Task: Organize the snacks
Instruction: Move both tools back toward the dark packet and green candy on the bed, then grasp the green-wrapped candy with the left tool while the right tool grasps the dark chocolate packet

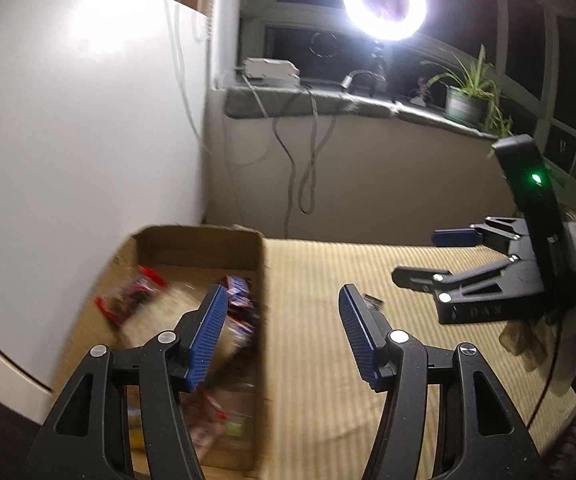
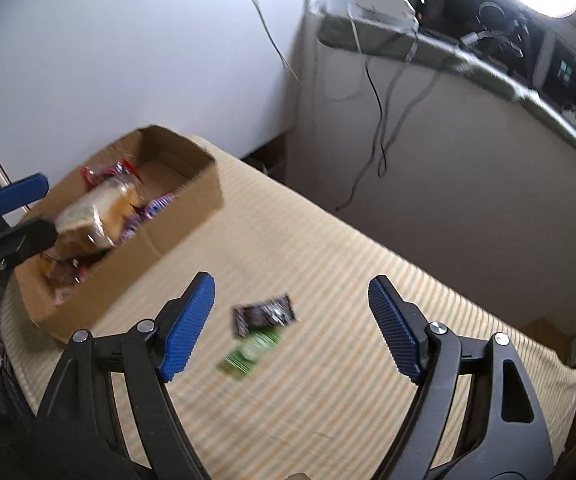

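Left of the two loose packets, the cardboard box (image 2: 128, 216) already holds several snacks. Dark wrapper (image 2: 264, 314) and green packet (image 2: 250, 353) remain on the striped cloth (image 2: 367, 280), touching, long axes slanting up-right. Left gripper (image 1: 280, 332) and right gripper (image 2: 291, 320) stand released, empty.

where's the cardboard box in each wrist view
Left wrist view: the cardboard box fills the lower left, partly behind the left gripper, snacks inside.
Right wrist view: the cardboard box sits at the centre left, up and left of the right gripper.
Shared landmark: the striped cloth that the box stands on, with the windowsill behind it.
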Tool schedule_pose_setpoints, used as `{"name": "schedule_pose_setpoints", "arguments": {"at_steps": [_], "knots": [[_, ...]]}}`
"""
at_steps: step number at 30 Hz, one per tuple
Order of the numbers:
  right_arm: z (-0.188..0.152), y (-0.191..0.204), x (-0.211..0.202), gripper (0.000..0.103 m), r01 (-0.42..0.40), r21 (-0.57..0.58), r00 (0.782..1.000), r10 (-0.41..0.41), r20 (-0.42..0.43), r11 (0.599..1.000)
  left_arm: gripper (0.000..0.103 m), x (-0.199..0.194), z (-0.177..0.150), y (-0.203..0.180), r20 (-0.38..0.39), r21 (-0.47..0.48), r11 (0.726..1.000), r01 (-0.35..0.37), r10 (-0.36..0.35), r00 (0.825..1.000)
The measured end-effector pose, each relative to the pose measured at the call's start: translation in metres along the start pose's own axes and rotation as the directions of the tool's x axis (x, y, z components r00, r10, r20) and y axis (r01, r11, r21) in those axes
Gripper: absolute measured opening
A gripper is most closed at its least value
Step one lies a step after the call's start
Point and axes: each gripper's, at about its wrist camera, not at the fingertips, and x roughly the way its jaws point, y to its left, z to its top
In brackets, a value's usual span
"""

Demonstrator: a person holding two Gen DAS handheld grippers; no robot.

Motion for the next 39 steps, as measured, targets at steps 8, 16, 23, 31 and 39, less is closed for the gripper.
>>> {"name": "schedule_pose_setpoints", "arguments": {"at_steps": [8,16,23,31,39], "knots": [[-0.021,-0.038,0.028,0.072,-0.085,0.107,0.99,0.096,-0.101,0.991,0.056,0.022,-0.017,-0.039,-0.084,0.024,0.996,0.09,-0.088,0.993],[-0.026,-0.051,0.054,0.058,-0.218,0.239,0.953,0.259,-0.159,0.946,0.044,0.052,-0.034,-0.061,-0.181,0.012,0.987,0.161,-0.156,0.971],[-0.026,-0.042,0.08,0.043,-0.26,0.305,0.916,0.334,-0.223,0.916,0.039,0.075,-0.04,-0.062,-0.214,-0.03,0.981,0.194,-0.196,0.957],[-0.015,-0.038,0.074,0.043,-0.252,0.222,0.943,0.291,-0.164,0.942,0.039,0.095,-0.042,-0.064,-0.24,-0.045,0.977,0.206,-0.211,0.948],[0.009,-0.031,0.091,0.038,-0.397,0.159,0.894,0.42,-0.156,0.904,0.039,0.1,-0.049,-0.072,-0.244,-0.058,0.977,0.205,-0.213,0.946]]}}
